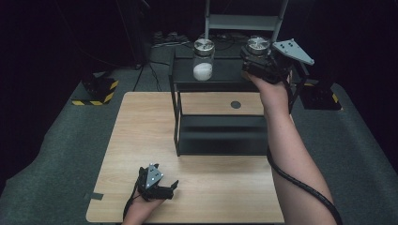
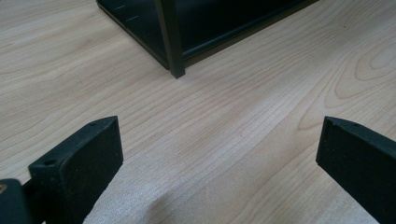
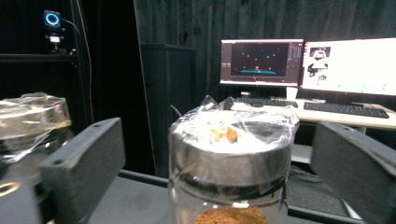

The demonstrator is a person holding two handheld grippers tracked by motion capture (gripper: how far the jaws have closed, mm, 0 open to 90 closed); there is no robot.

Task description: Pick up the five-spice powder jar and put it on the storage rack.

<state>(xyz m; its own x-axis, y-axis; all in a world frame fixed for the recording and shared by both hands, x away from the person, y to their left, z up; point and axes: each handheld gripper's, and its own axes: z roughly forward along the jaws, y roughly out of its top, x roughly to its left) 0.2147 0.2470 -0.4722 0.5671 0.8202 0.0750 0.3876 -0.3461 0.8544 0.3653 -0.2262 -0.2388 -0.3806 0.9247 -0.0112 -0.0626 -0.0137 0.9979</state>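
Jar (image 3: 229, 158) bottom cut off

Two jars (image 1: 203, 58) (image 1: 257, 47) stand side by side atop the shelf (image 1: 220, 136) on the table (image 1: 141, 136).

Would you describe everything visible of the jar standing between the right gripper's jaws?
The jar is clear glass with a round silver metal lid, and crinkled clear film lies over the lid. Brown powder shows through the glass at the bottom edge of the right gripper view. It stands upright on the top of the black shelf, to the right of a second jar. The right gripper has its jaws on either side, open, pads apart from the glass.
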